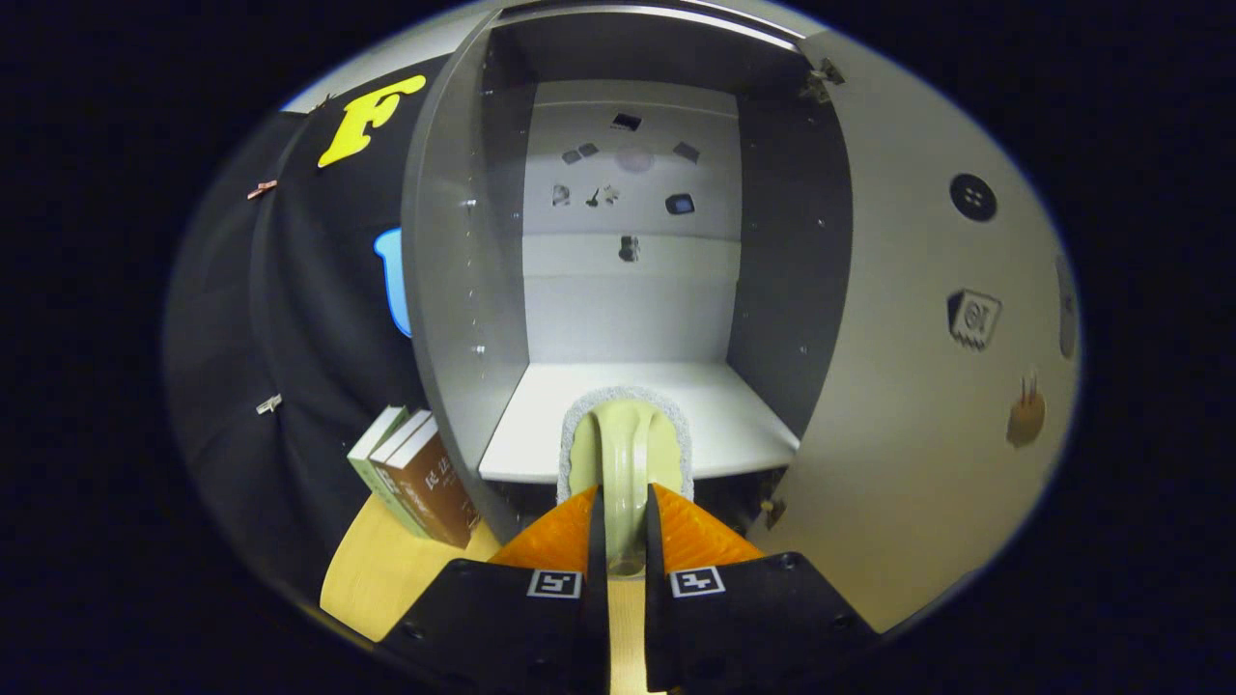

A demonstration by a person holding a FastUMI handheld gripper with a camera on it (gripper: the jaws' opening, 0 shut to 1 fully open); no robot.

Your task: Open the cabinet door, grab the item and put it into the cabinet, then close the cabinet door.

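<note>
gripper [618, 526] at bottom centre of the frame, fingers drawn in narrow with both pads pressed on the handle of a brush [626, 446]. i read that as a firm pinch. the handle runs forward from between the fingers and curves up; its lower end is hidden behind the fingers, so i can't see how long it is. the brush head, pale with a fuzzy grey rim, sits just ahead of the fingertips, at the front lip of the cabinet shelf [724, 425]. can't tell if it's touching the shelf or held just above it.

cabinet [463, 290] takes up the middle of the frame, door [917, 386] swung wide to the right, its inner face toward me. hinge visible at the door's upper corner, another low near the shelf edge. a few small stickers on the door, too distorted to make out. small dark marks on the cabinet's back panel [632, 164], also unreadable.

lower left: books [415, 478] standing tilted against the cabinet's outer side, on a light wood table [372, 569]. the table is partly blocked by the gripper body.
</note>
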